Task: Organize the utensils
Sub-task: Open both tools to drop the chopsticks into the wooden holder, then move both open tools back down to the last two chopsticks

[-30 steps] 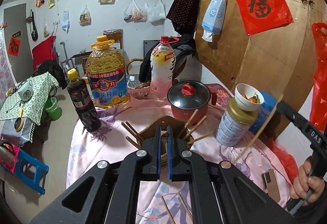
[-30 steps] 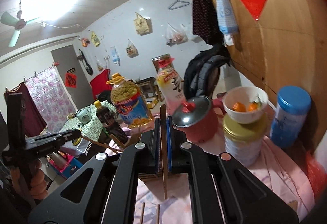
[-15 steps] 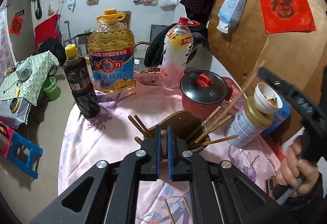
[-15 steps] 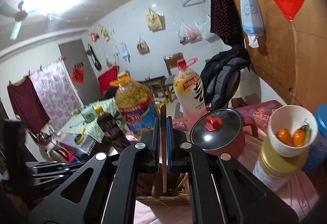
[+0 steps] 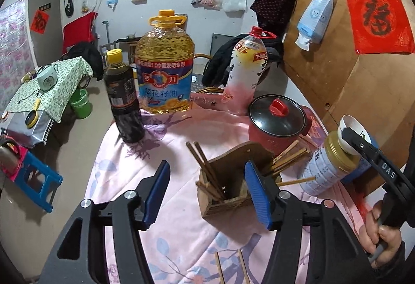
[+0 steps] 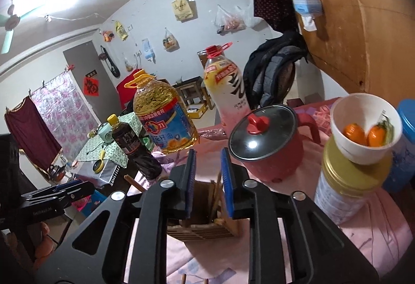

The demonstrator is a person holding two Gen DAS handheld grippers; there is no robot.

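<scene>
Over the pink flowered tablecloth (image 5: 166, 154), both grippers hang above the wooden holder (image 5: 228, 188), which stands near the red pot (image 5: 275, 123) and already carries several chopsticks (image 5: 205, 170) leaning out of its mouth. The left gripper (image 5: 207, 188) is spreading its jaws, already wide, with nothing pinched between them. The right gripper (image 6: 207, 175) is also opening, jaws narrow; a chopstick seen through the gap stands in the holder, free of the pads as far as I can tell. Two loose chopsticks (image 5: 230, 265) lie on the cloth at the near edge. To do the release well, let the jaws part fully before lifting straight up, so no pad drags a stick back out or tips the holder; then go low and flat for the loose pair
</scene>
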